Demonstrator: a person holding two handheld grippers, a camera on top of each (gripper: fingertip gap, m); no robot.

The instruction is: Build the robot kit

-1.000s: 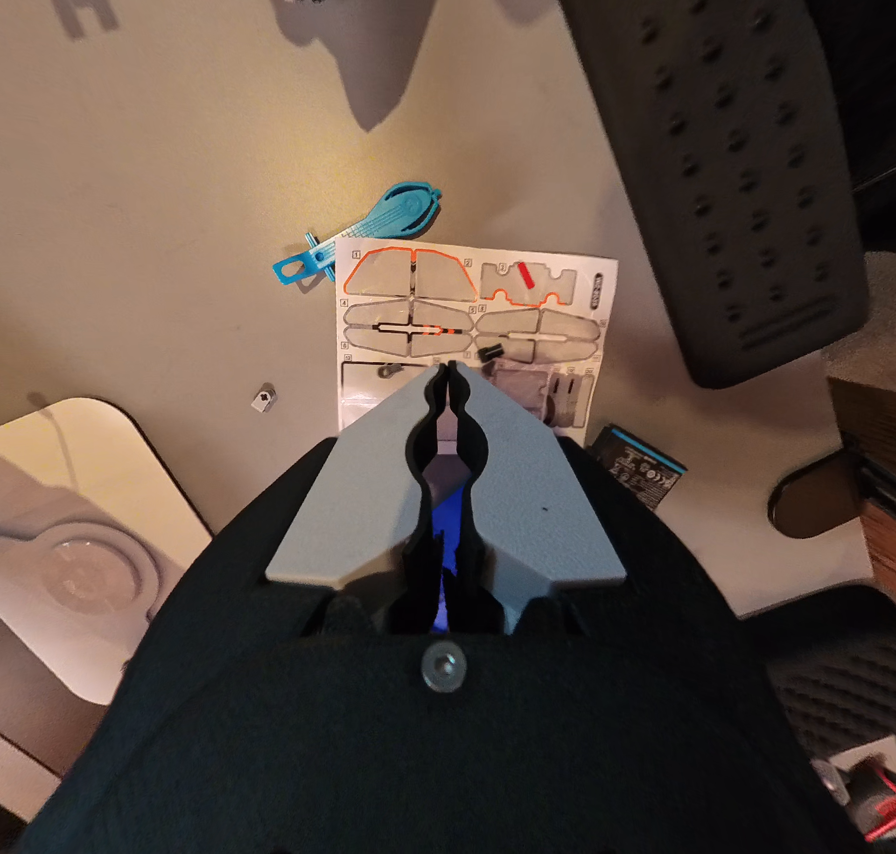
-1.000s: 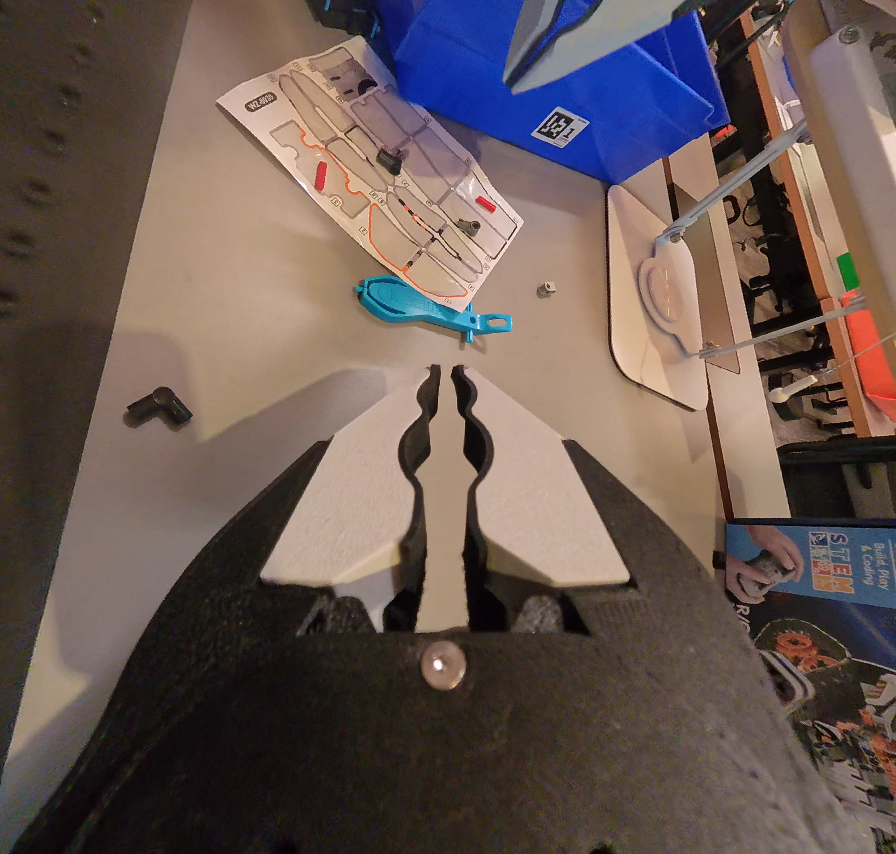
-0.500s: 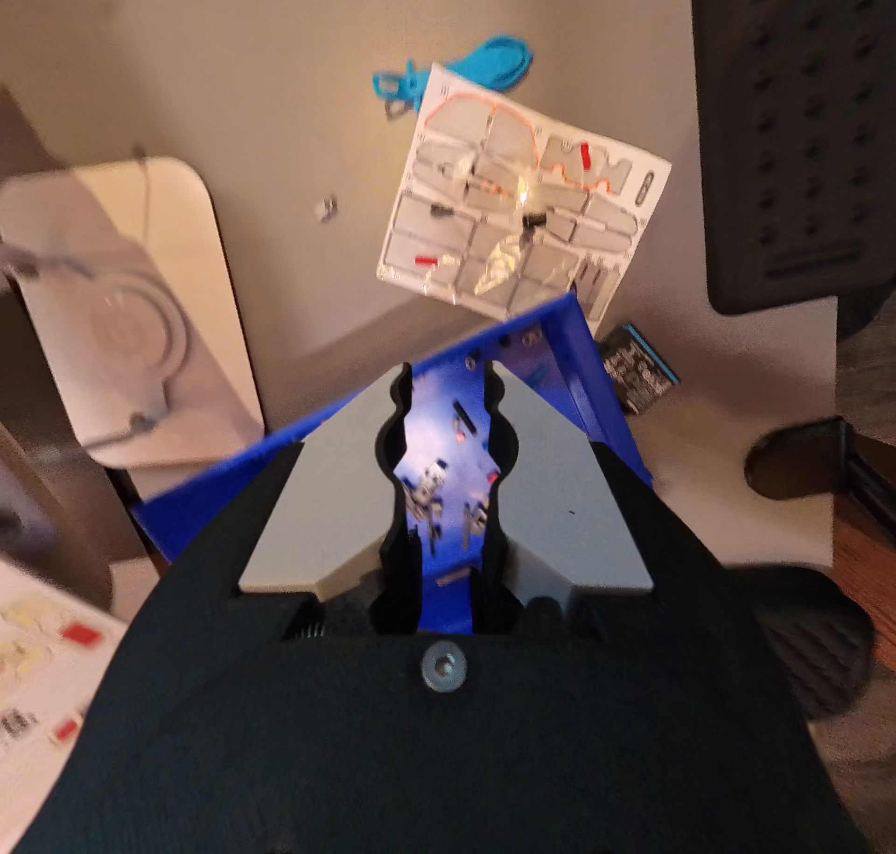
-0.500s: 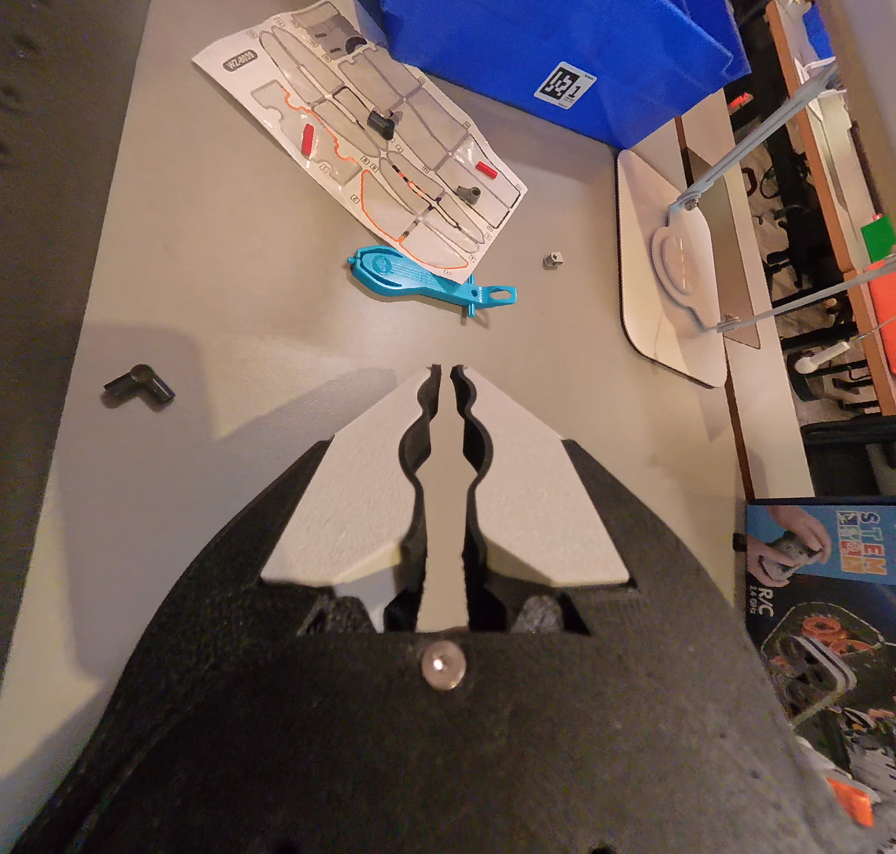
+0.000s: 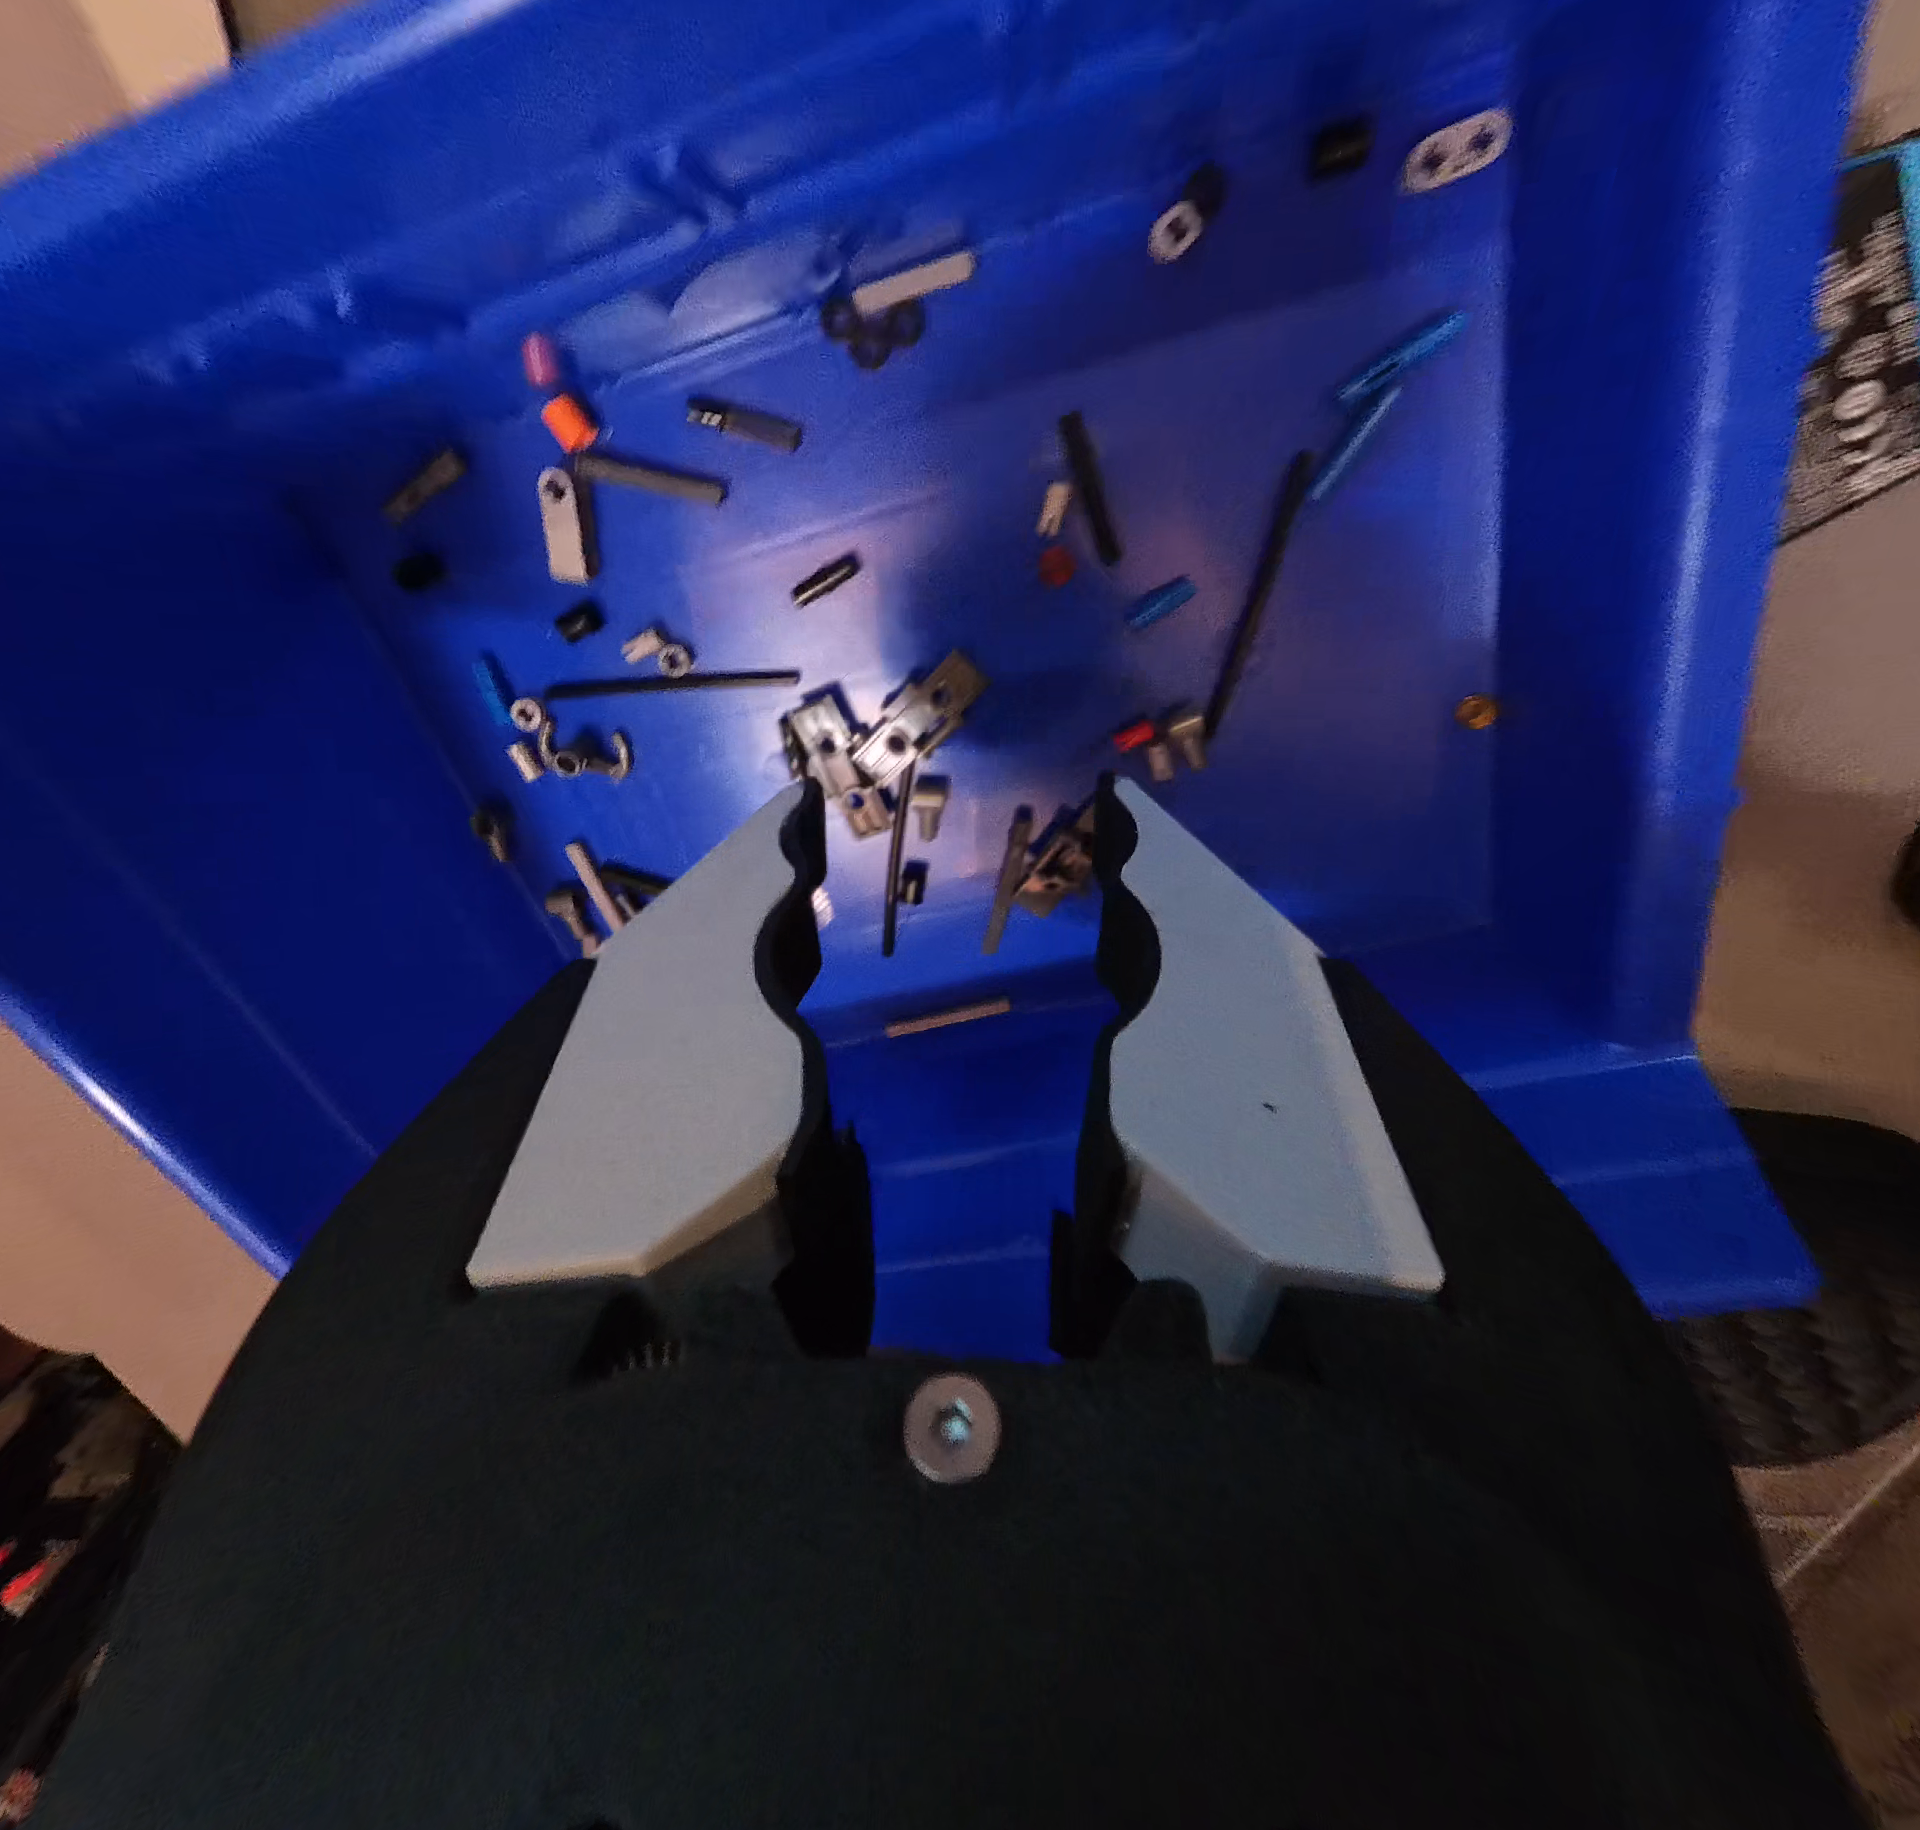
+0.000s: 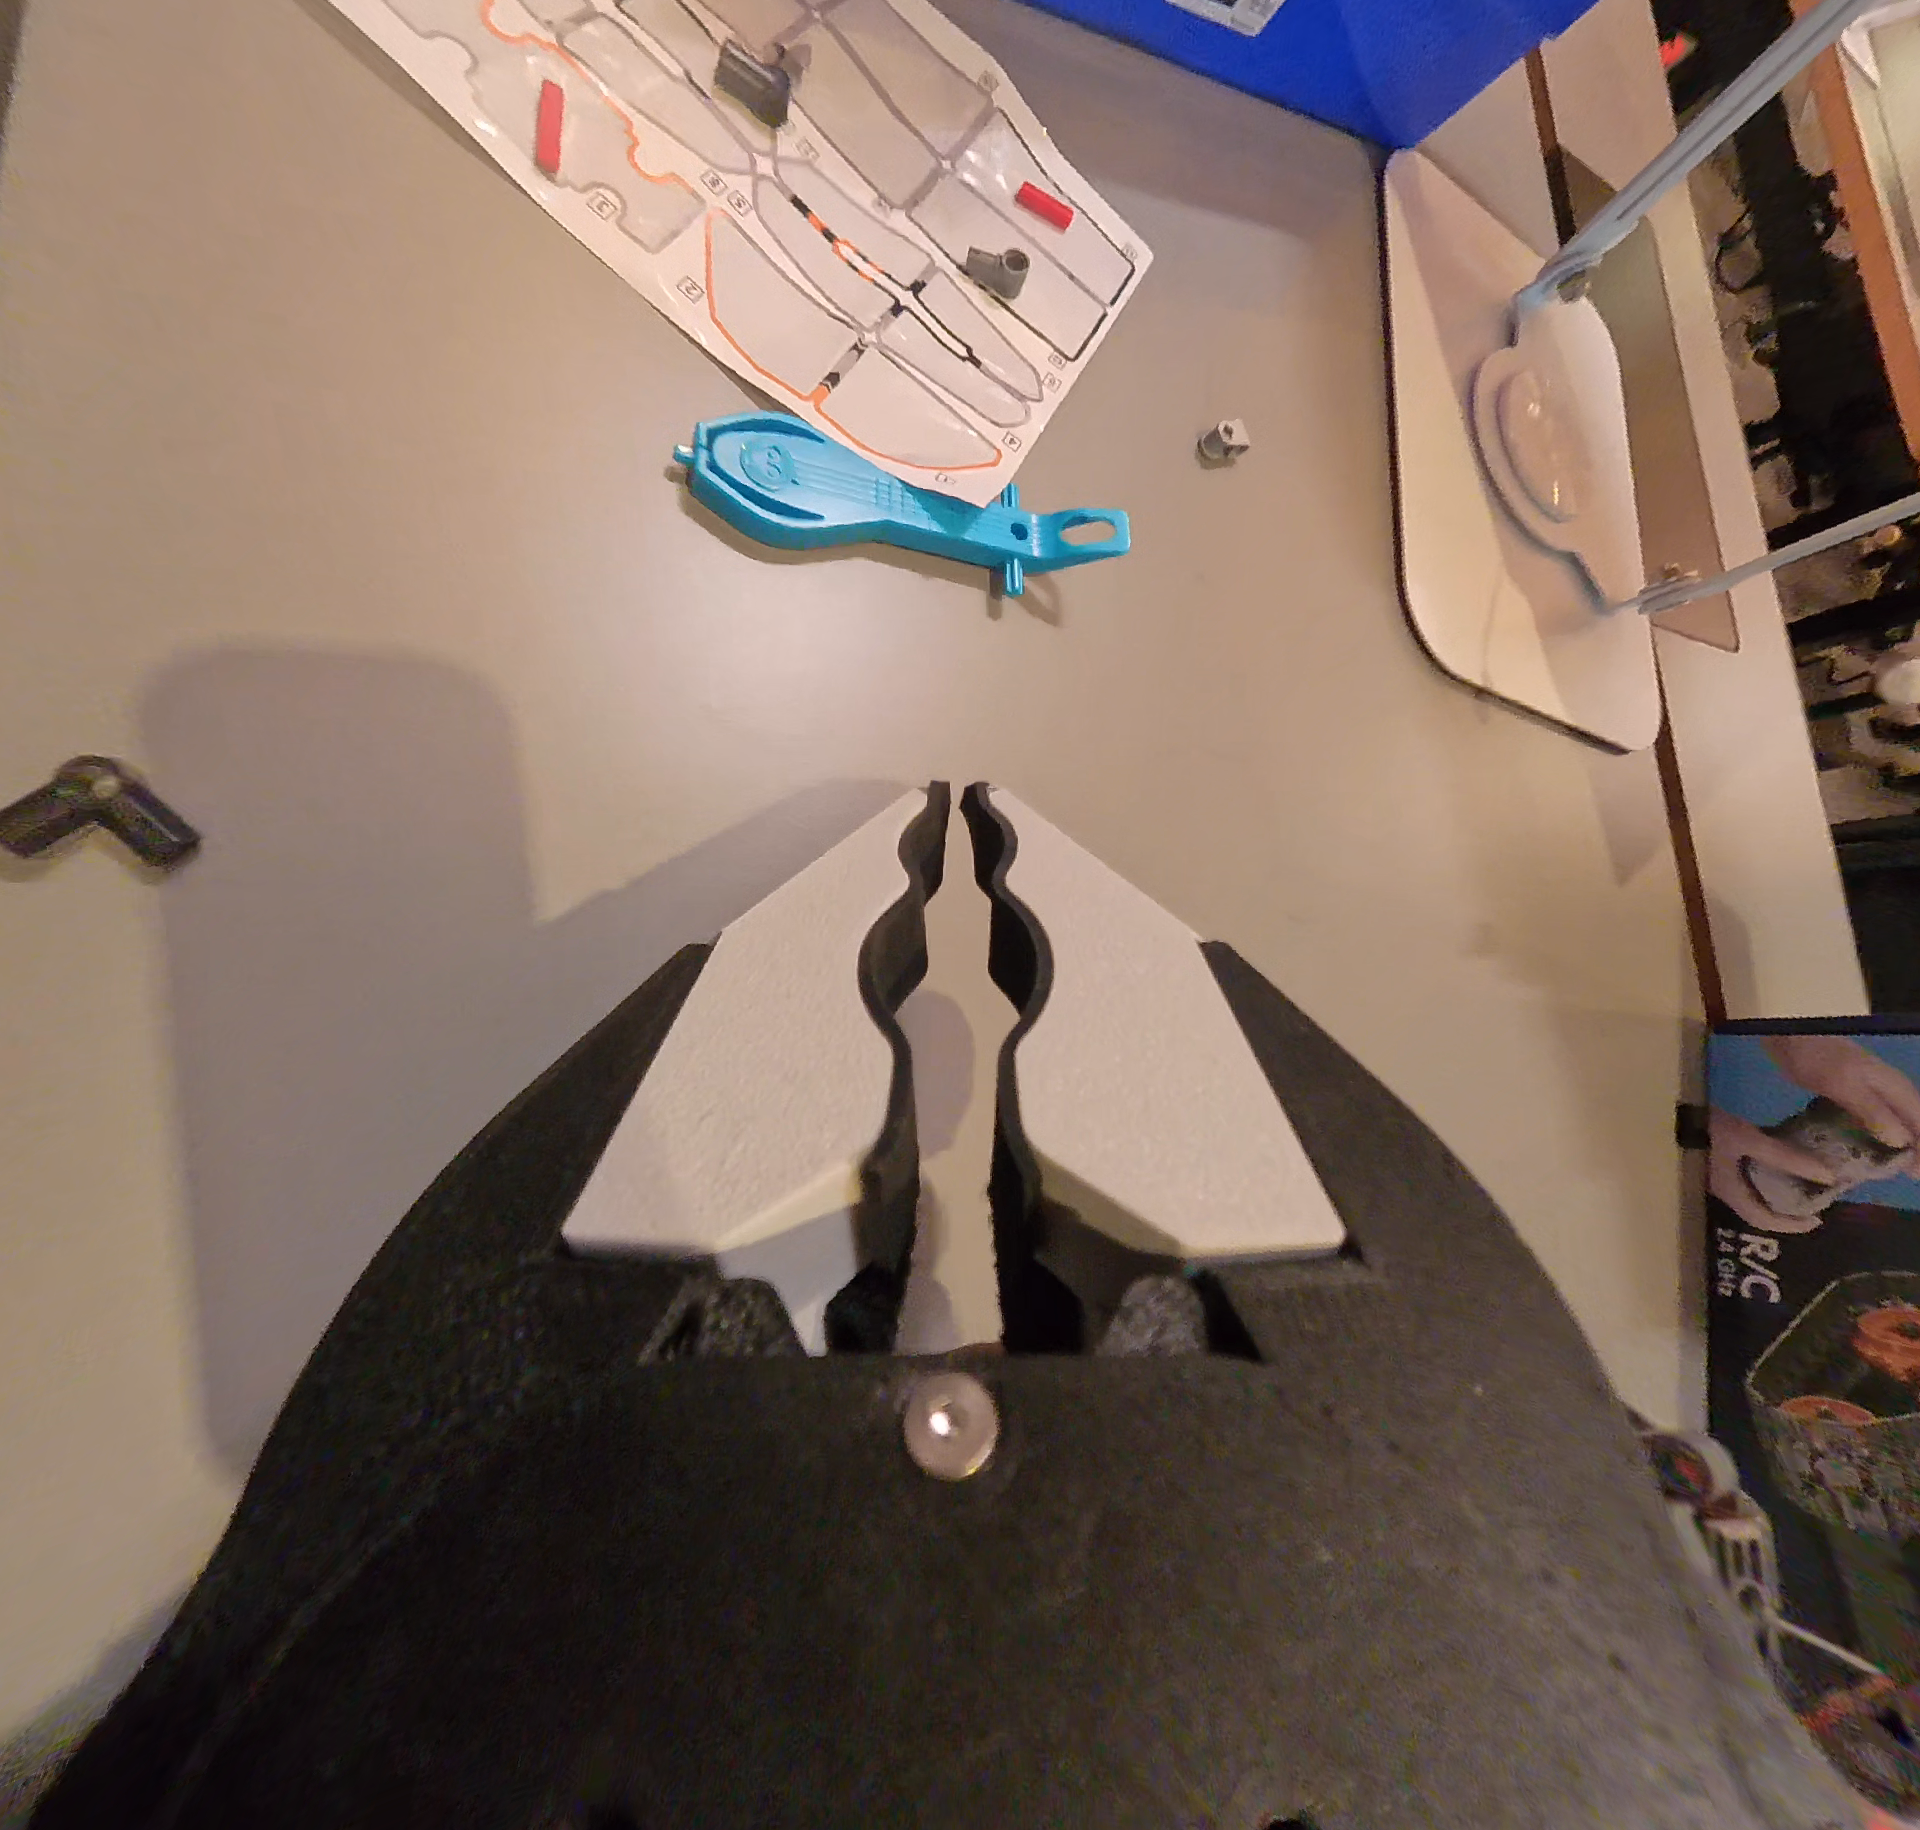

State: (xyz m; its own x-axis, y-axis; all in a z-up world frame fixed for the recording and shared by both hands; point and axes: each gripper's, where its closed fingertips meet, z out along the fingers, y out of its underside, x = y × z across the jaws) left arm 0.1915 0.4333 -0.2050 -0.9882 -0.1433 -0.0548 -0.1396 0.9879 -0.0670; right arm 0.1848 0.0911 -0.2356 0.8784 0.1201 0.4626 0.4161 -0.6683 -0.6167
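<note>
Left wrist view: the left gripper [image 5: 958, 798] hangs over a blue bin [image 5: 1621, 554], jaws spread wide and holding nothing; small building pieces lie scattered on the bin floor, a grey cluster [image 5: 883, 731] nearest the tips.

Right wrist view: the right gripper [image 6: 954, 789] hovers above the counter [image 6: 312, 409], jaws nearly pressed together with a thin gap, empty; ahead lie a teal tool [image 6: 894, 513], a sticker sheet [image 6: 727, 170], a small grey piece [image 6: 1222, 440]; a dark angled piece [image 6: 94, 809] lies well left.
</note>
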